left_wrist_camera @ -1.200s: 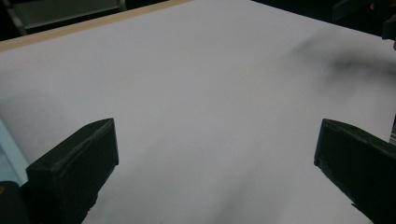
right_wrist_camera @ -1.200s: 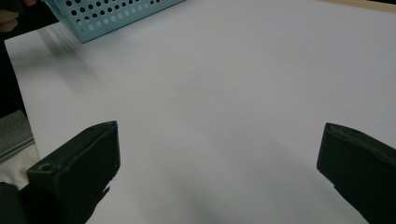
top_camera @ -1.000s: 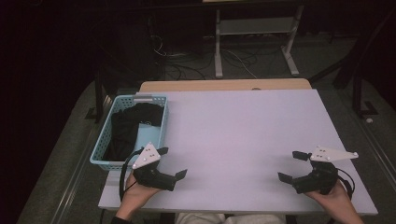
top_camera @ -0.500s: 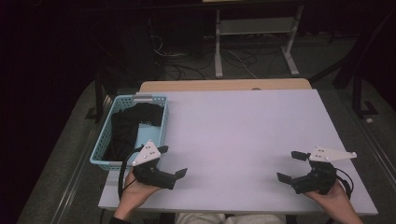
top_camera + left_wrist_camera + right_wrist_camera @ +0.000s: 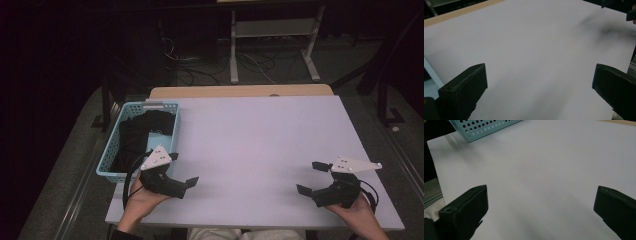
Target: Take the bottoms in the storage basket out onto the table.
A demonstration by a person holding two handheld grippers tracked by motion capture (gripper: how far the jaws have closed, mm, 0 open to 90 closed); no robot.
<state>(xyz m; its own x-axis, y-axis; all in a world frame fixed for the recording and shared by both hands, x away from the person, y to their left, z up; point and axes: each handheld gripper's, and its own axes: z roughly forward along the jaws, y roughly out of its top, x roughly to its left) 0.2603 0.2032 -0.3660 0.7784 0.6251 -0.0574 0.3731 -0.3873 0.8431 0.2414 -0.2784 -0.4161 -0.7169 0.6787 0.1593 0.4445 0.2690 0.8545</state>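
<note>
While both grippers are sitting wide open and empty, we're eyeing the dark clothes (image 5: 137, 137) in the blue basket (image 5: 111, 150), just far-left of our left gripper (image 5: 182, 170); right gripper (image 5: 312, 177) is way off.

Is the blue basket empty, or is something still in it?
Not empty. The blue basket at the table's left edge holds dark cloth over most of its floor. How many pieces, cannot tell.

Left hand-held gripper (image 5: 182, 168), right hand-held gripper (image 5: 312, 177): black bodies, blocky black jaws, grey triangular top plates, black cables.
</note>
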